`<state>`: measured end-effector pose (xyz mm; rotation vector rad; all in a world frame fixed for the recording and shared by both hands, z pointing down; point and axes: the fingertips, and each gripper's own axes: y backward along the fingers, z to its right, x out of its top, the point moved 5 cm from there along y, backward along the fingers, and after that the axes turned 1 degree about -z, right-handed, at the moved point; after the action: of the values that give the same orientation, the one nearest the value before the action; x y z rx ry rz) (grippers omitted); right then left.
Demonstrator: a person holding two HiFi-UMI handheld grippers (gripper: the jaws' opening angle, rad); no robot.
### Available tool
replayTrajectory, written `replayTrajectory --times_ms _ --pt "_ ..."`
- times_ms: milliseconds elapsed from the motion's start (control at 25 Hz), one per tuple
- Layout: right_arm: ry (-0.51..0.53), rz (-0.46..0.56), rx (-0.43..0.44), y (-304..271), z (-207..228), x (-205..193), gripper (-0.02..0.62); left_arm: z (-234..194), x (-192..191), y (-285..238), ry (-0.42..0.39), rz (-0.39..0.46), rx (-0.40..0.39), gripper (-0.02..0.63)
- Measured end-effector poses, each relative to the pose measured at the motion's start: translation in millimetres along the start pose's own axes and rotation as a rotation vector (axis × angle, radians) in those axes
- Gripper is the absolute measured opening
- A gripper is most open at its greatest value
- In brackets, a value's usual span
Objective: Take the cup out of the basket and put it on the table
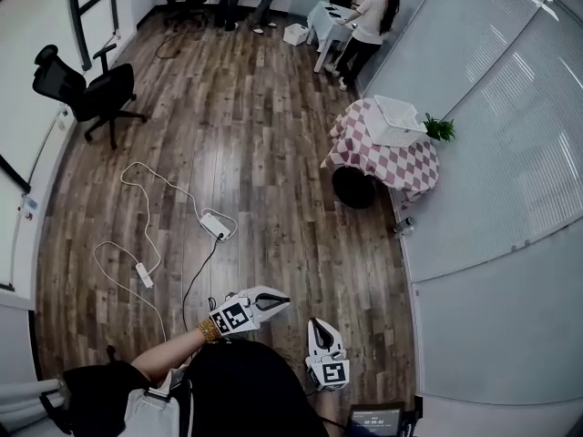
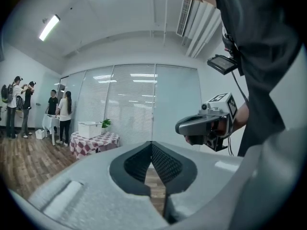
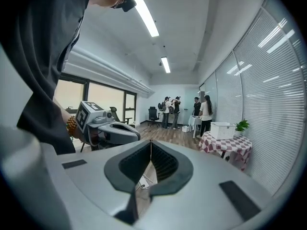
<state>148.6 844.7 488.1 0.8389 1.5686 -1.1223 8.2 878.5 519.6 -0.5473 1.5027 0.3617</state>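
A white basket stands on a small table with a red-and-white checked cloth, far across the room by the blinds. The gripper views show the same basket. No cup shows from here; the basket's inside is hidden. My left gripper is shut with nothing in it and held low near my body. Its pads meet in the left gripper view. My right gripper is also shut and empty, close beside the left one, with its pads touching.
A green plant stands on the table behind the basket. White power strips and cables lie on the wood floor. A black office chair is at the left. People stand by a white table at the far end. A dark round object sits under the checked table.
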Motion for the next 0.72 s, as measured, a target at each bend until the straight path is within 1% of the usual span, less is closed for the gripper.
replayTrajectory --times_ms 160,240,320,400,480,640,720 --pt "-0.002 -0.028 -0.01 -18.4 16.9 5.6 0.011 -33.7 0.8 4.5 0.015 -0.02 0.009 0.005" --pt "-0.013 -0.037 -0.028 -22.9 26.2 9.0 0.011 -42.4 0.3 2.2 0.009 -0.022 0.005 0.005" --pt "-0.045 -0.039 -0.044 -28.6 34.1 0.3 0.011 -51.9 -2.8 -2.3 0.003 -0.027 0.004 0.005" --pt "-0.067 -0.036 -0.048 -33.0 38.7 -4.6 0.011 -58.8 -2.7 -5.2 0.019 -0.021 0.013 0.005" --pt "-0.07 -0.03 -0.047 -39.1 43.7 -0.6 0.011 -64.0 -0.7 -8.5 0.034 -0.01 0.022 0.005" --pt "-0.071 -0.027 -0.018 -57.3 58.5 -4.6 0.011 -70.3 -1.5 -23.9 0.029 0.001 0.023 0.005" --pt "-0.067 -0.03 0.013 -72.3 65.3 -7.7 0.011 -76.8 -6.4 -28.2 0.045 -0.005 0.045 0.005"
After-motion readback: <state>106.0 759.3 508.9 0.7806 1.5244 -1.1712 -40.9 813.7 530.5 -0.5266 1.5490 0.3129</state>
